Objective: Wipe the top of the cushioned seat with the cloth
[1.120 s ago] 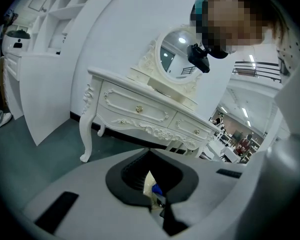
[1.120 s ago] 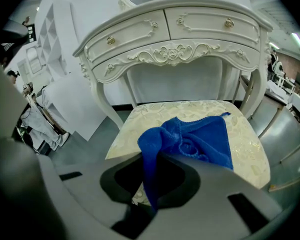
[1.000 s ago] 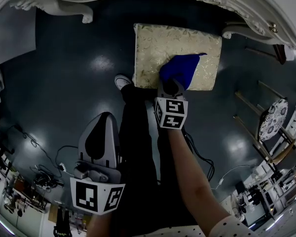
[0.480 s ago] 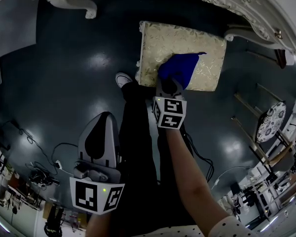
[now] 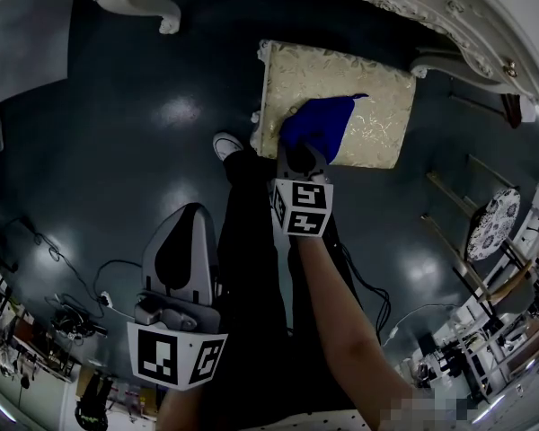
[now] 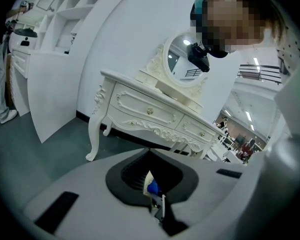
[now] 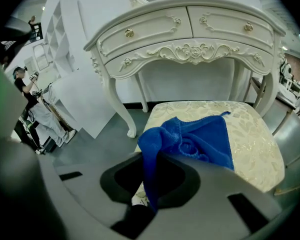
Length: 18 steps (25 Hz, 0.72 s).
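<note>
- The right gripper (image 5: 304, 162) reaches out to the near edge of the cushioned seat (image 5: 377, 79). Its marker cube is just behind it.
- Its two jaws are squeezed tight on a bunched-up bit of the blue cloth (image 5: 322, 122).
- In the right gripper view, a strip of the cloth (image 7: 197, 139) hangs down between the jaws of the right gripper (image 7: 154, 181).
- The rest of the cloth lies spread on top of the seat (image 7: 255, 134). It is on the near left part, and one corner points to the far right.
- The seat is cream with a leaf pattern. It stands just in front of a white dressing table (image 7: 190, 34) with curvy legs and two drawers.
- The left gripper (image 5: 184, 241) is held low by the person's left side, well apart from the seat.
- In the left gripper view, the jaws of the left gripper (image 6: 152, 156) are pressed together with nothing held between them.
- That view also shows the dressing table (image 6: 155, 114) and its round mirror (image 6: 185, 64).
- The floor (image 5: 135, 133) is dark and shiny.
- The person's white shoe (image 5: 225, 144) stands on the floor right beside the near left corner of the seat.
- Some cables (image 5: 99, 277) lie on the floor to the left.
</note>
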Each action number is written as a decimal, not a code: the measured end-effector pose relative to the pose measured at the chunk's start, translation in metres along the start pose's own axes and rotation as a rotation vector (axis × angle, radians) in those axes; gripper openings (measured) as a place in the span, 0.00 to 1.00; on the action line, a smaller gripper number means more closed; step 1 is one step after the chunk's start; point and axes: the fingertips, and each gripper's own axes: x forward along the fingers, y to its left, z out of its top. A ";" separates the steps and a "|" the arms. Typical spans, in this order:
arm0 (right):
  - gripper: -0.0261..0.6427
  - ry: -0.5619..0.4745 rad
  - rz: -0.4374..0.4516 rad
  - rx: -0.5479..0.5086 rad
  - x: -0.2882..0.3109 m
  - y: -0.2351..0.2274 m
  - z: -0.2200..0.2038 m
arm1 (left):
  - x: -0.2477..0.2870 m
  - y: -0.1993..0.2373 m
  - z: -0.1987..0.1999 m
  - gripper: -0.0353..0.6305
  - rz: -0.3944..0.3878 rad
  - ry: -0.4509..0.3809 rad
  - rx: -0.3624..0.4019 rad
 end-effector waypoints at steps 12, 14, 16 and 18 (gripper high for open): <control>0.13 0.002 0.044 -0.014 0.004 0.024 0.002 | -0.003 0.005 0.002 0.05 0.004 0.000 -0.003; 0.13 0.006 0.055 -0.024 0.006 0.029 0.002 | -0.003 0.006 0.002 0.05 0.005 0.000 -0.004; 0.13 0.010 0.062 -0.032 0.008 0.032 0.001 | -0.003 0.006 0.002 0.05 0.005 0.000 -0.005; 0.13 0.012 0.076 -0.036 0.010 0.036 0.001 | -0.003 0.007 0.001 0.05 0.006 0.000 -0.005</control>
